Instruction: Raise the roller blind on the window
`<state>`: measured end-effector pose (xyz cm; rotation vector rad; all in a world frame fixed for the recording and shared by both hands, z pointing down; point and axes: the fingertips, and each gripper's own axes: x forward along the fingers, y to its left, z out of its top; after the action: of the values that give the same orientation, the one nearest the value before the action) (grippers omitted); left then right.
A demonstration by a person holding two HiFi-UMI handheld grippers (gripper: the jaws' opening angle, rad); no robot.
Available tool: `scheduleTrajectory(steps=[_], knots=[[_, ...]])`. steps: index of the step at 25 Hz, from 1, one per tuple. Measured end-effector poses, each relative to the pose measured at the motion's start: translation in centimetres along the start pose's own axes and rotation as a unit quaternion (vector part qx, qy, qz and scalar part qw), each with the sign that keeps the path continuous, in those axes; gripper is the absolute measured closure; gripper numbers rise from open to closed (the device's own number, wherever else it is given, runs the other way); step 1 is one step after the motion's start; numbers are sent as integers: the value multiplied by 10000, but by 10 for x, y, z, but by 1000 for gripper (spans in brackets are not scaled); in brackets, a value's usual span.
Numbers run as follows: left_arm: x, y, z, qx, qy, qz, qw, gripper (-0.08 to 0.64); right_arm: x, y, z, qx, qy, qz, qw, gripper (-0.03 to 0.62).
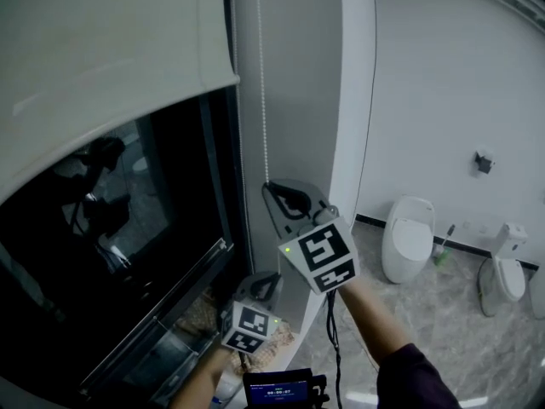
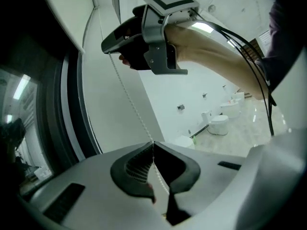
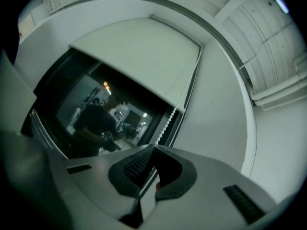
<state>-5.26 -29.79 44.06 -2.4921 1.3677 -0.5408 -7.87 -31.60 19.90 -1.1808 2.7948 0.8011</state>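
The pale roller blind covers the upper part of the dark window; its bottom edge shows in the right gripper view as the blind. A white bead chain hangs along the window frame. My right gripper is shut on the chain, which rises from its tips as the chain beside the blind's end. Lower down, my left gripper is shut on the same chain, below the right gripper. Left gripper and right gripper jaws are closed together.
A white wall column stands right of the frame. On the tiled floor to the right are a white urinal-like fixture and a toilet. The window sill lies below. A small screen sits at the bottom edge.
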Motion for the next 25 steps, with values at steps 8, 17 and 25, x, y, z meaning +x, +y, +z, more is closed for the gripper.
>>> scheduleTrajectory(steps=[8, 17, 25], knots=[[-28, 33, 26, -1370, -884, -244, 9863, 540, -11, 19, -69, -621, 598, -34, 9963, 581], [-70, 116, 166, -1010, -2161, 659, 9689, 540, -31, 68, -148, -270, 1228, 460, 9910, 581], [-49, 127, 223, -909, -2290, 602, 9673, 506, -60, 109, -193, 351, 1492, 862, 9844, 581]])
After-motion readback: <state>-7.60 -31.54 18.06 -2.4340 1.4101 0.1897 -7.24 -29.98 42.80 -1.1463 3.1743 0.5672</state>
